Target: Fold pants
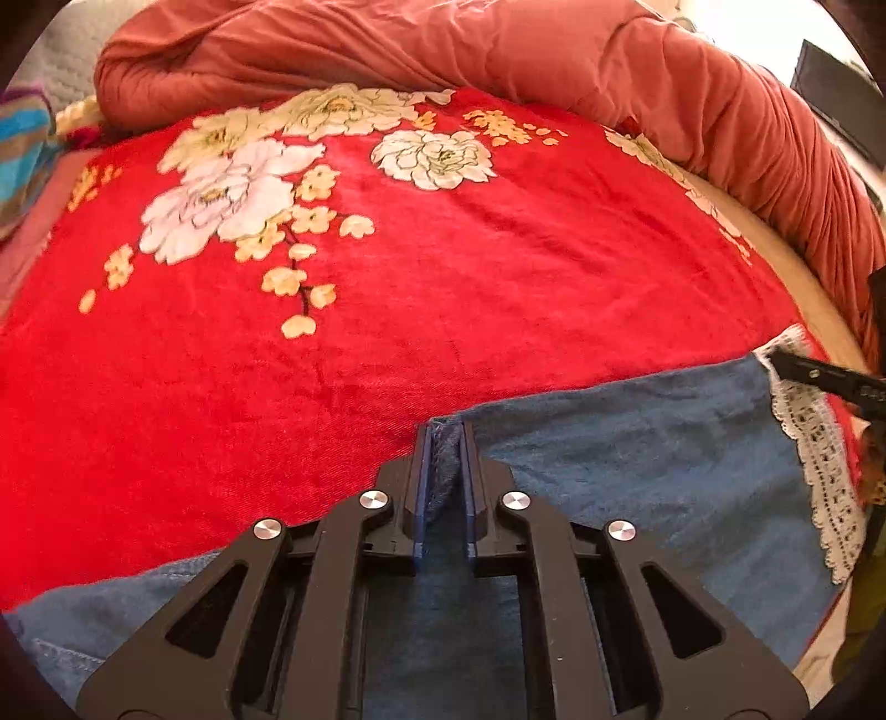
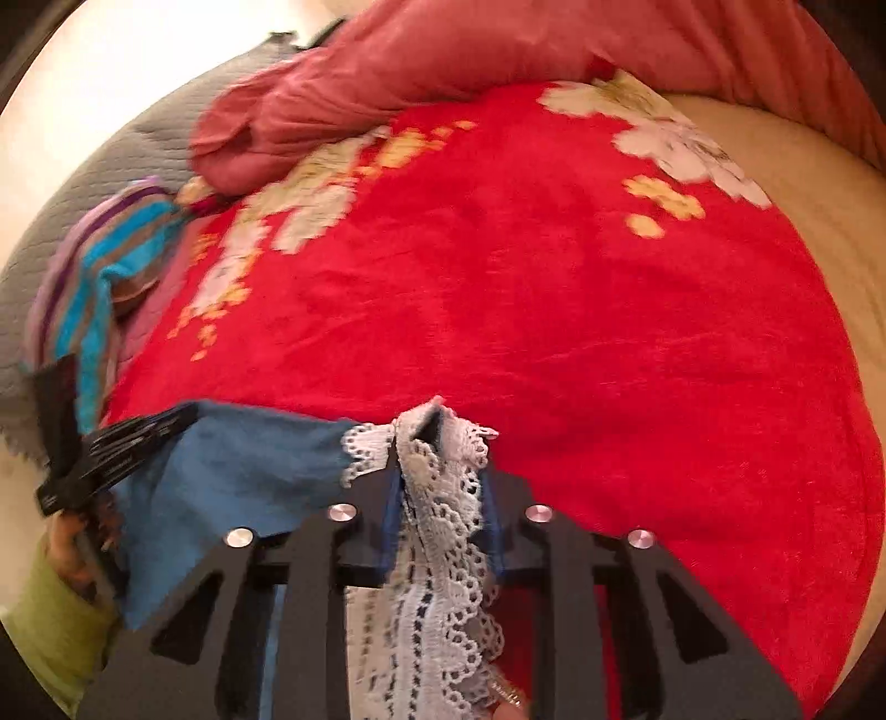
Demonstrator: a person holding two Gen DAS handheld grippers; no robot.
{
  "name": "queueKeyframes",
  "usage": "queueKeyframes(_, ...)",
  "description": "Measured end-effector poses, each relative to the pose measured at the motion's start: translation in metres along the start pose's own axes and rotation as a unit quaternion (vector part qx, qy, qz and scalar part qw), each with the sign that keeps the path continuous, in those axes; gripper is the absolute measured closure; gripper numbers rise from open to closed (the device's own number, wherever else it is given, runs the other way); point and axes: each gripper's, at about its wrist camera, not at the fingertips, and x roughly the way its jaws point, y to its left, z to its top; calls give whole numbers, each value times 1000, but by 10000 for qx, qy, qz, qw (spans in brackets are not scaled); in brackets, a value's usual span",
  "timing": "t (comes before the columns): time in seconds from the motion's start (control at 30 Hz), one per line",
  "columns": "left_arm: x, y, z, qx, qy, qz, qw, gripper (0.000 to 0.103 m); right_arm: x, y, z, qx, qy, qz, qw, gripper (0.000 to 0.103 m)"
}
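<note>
Blue denim pants [image 1: 637, 459] with a white lace hem [image 1: 819, 459] lie on a red flowered blanket [image 1: 387, 332]. My left gripper [image 1: 444, 437] is shut on the denim edge, a fold of cloth pinched between its blue pads. The right gripper's finger [image 1: 819, 374] shows at the lace hem on the right. In the right wrist view my right gripper [image 2: 437, 437] is shut on the lace hem [image 2: 437, 531], which bunches between its jaws. The blue pants [image 2: 238, 476] stretch left toward the left gripper [image 2: 122, 448], held by a hand in a green sleeve [image 2: 55, 626].
A rumpled salmon-red duvet [image 1: 498, 50] is heaped along the far and right side of the bed. A striped blue cloth [image 2: 105, 266] and grey quilt [image 2: 99, 160] lie at the left. Cream sheet [image 2: 819, 183] shows at the right.
</note>
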Motion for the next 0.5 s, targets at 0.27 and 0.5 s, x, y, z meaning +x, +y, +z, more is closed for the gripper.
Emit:
queueKeyframes(0.27,5,1,8,-37,-80,84,9999,97,-8,2,6,-154,-308,-522,9980,84)
queueKeyframes(0.5,1,18,1,-368,-146,-68,9992,75,4,2,0,-181,-234,-1172,9927,64)
